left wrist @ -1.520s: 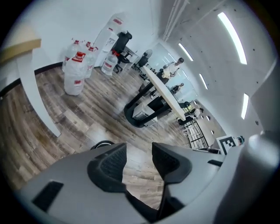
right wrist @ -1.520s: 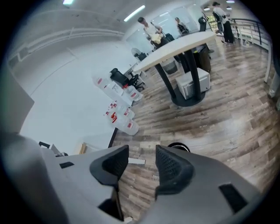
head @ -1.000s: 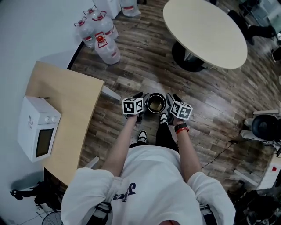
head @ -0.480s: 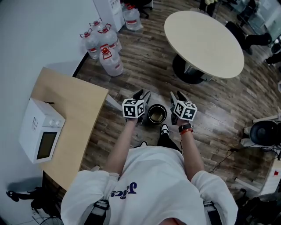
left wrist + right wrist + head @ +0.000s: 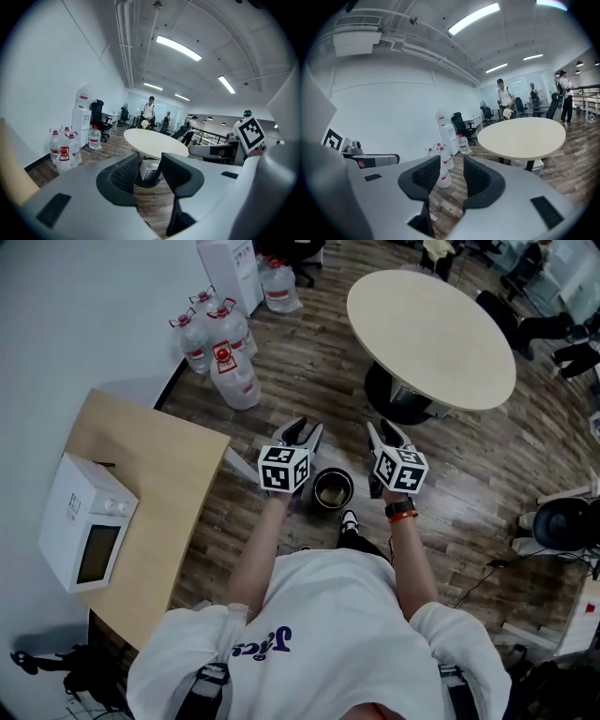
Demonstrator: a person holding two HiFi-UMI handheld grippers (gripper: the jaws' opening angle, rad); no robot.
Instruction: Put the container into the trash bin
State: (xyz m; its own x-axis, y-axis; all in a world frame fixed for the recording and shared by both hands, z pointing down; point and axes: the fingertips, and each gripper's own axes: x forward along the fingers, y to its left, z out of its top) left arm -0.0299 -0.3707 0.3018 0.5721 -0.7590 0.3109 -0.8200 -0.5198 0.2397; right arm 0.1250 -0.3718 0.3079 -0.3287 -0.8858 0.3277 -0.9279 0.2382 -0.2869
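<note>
Overhead, in the head view, the left claw (image 5: 302, 430) and the right claw (image 5: 386, 431) are held side by side above the wooden floor (image 5: 309, 362). Each has its jaws apart and closing on nothing. The trash bin (image 5: 333, 489) is seen standing on the floor below and between them, lower in the view than the jaw tips and touched by neither claw. Something pale is seen inside it; whether that is the container cannot be told. A wooden desk (image 5: 159, 484) bearing a microwave (image 5: 84, 531) is set to the left, and water bottles (image 5: 225, 357) are gathered by the wall.

In the left gripper view, the left claw (image 5: 150, 159) is shown empty, its jaws closing, with only the foot of a round desk (image 5: 154, 142) framed between them.

In the right gripper view, the right claw (image 5: 451, 161) is likewise shown empty and closing, the water bottles (image 5: 444, 174) being seen through the gap.
</note>
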